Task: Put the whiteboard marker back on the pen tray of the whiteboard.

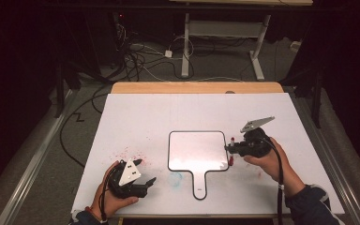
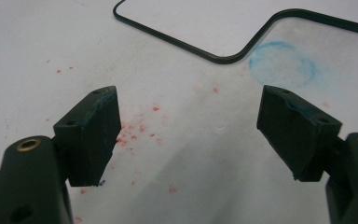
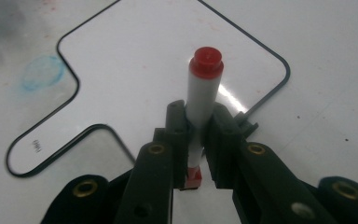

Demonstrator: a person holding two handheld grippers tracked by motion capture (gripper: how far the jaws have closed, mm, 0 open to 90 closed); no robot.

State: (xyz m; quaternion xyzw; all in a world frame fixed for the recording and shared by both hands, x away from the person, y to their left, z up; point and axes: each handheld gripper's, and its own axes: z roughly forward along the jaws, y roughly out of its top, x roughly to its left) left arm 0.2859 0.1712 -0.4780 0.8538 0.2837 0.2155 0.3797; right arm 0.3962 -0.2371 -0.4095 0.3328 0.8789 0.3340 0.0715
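Right claw point(image 3: 196, 140) clamps a white marker with red cap point(image 3: 204, 88), upright between its jaws, at the right edge of the black-rimmed paddle-shaped whiteboard point(image 1: 197, 150). Left claw point(image 2: 189, 126) gapes wide, holding nothing, low over the white bench point(image 1: 136, 117) near red specks point(image 2: 137, 130) and a blue smudged ring point(image 2: 283, 63).

Before you lies a white table sheet point(image 1: 136, 117) with a wooden edge point(image 1: 197, 87) showing along its far side. You can see red specks point(image 1: 130, 153) scattered on the sheet toward your left, and a smudged blue ring point(image 2: 283, 63) (drawn faintly, half rubbed) nearer the front edge. Beyond the table, cables point(image 1: 140, 58) tangle over the grey floor point(image 1: 28, 173), and a white desk frame point(image 1: 225, 35) stands on it against a dark backdrop.
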